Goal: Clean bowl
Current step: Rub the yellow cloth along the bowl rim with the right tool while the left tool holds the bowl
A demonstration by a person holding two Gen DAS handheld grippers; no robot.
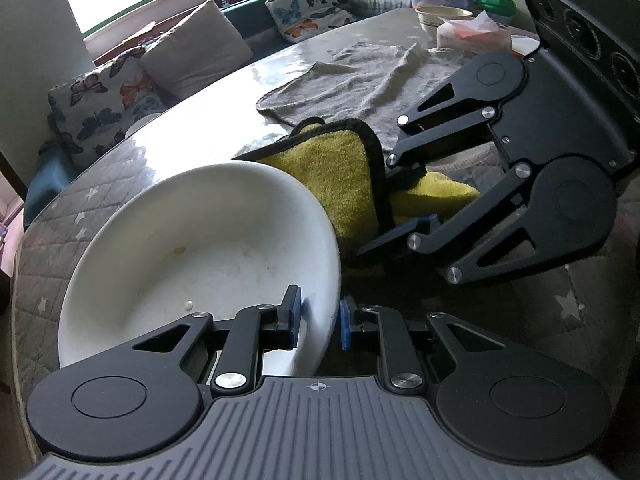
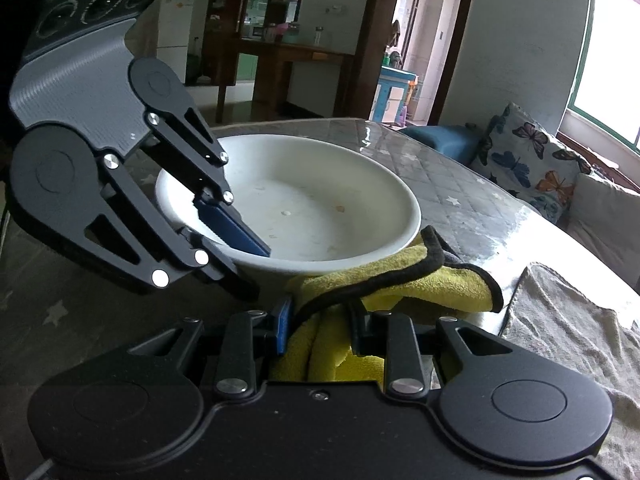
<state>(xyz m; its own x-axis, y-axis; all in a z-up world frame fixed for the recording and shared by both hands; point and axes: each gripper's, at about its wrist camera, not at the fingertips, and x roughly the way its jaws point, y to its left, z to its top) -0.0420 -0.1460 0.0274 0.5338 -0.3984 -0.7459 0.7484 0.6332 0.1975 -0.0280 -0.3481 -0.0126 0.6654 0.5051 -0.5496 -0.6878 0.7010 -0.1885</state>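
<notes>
Your left gripper [image 1: 319, 320] pinches the near rim of the white bowl [image 1: 208, 240], one pad inside the wall and one outside. Your right gripper [image 2: 320, 328] is clamped on the yellow cloth [image 2: 384, 280], which bunches between its pads just beside the bowl's outer wall.

Each hand-held gripper [image 1: 320, 320] is matte black — round pivot discs, silver screws, blue finger pads [image 1: 345, 326], ribbed grey housing.

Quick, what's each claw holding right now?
Left gripper: shut on the white round bowl, pinching its rim.
Right gripper: shut on the yellow black-edged cloth.
</notes>
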